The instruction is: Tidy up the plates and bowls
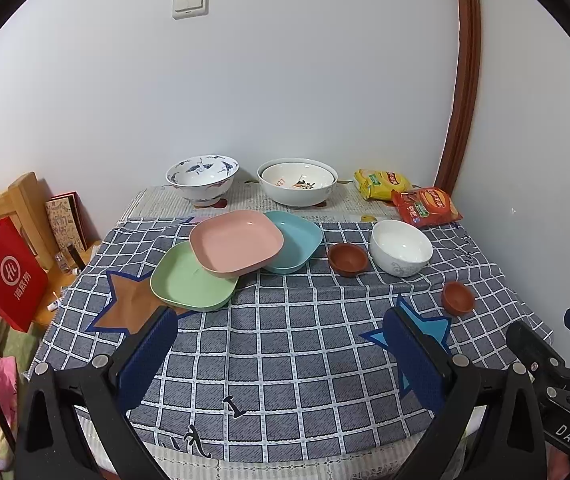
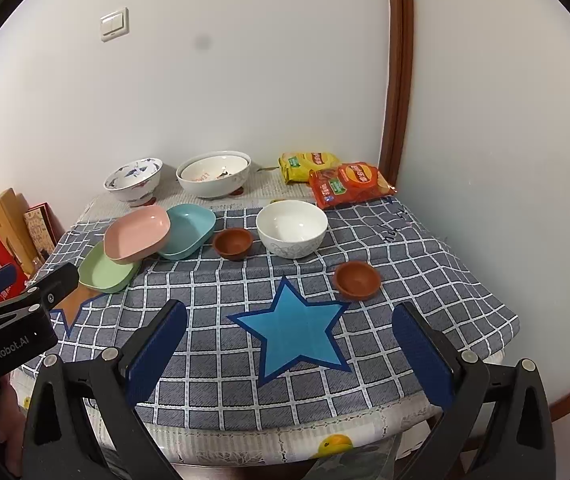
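Observation:
Three square plates overlap at mid-table: a pink plate [image 1: 237, 242] [image 2: 138, 233] rests across a green plate [image 1: 191, 278] [image 2: 105, 274] and a blue plate [image 1: 299, 240] [image 2: 189, 228]. To their right sit a small brown bowl [image 1: 347, 259] [image 2: 232, 243], a white bowl [image 1: 401, 246] [image 2: 291, 229] and a second brown bowl [image 1: 457, 297] [image 2: 357, 279]. At the back stand a blue-patterned bowl [image 1: 202, 178] [image 2: 133, 180] and a large white bowl [image 1: 297, 181] [image 2: 214, 174] with another nested inside. My left gripper [image 1: 283, 354] and right gripper [image 2: 291, 354] hover open over the near table, both empty.
A checked cloth [image 1: 285, 340] with star patches covers the table. Two snack bags, yellow [image 1: 381, 183] and red [image 1: 425, 206], lie at the back right by the wall corner. A red paper bag [image 1: 3, 274] and a wooden chair [image 1: 17, 200] stand off the left edge.

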### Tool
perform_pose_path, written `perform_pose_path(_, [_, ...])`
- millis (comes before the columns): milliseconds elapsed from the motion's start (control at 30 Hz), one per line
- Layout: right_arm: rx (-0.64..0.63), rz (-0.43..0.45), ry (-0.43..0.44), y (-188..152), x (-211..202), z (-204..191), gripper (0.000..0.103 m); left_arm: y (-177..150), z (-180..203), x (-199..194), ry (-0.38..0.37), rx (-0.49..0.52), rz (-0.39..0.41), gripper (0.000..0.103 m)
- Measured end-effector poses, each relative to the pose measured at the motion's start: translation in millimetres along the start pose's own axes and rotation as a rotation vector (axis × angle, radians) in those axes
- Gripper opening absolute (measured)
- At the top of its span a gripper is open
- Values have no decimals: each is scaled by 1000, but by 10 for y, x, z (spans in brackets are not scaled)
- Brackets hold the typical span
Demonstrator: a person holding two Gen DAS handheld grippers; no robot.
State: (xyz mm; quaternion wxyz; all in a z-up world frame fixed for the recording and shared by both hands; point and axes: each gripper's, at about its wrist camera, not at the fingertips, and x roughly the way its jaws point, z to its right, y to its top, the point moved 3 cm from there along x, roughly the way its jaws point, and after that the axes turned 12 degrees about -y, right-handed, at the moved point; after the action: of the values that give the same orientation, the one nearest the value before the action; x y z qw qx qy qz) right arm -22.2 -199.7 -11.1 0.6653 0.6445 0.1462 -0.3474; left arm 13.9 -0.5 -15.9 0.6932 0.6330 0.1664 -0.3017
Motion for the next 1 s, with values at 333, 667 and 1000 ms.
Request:
perform_pose_path(333, [7,-1,0,-22,-1,4,101,-10,-1,1,-3,1,-1,103])
perform_pose_path(667, [6,0,0,-35,-11,-17,101,-15,11,0,-7,3,0,103])
perform_pose_path(1000, [8,4,2,-21,-28,-13,101,-47,25,-16,-11,3,3,103])
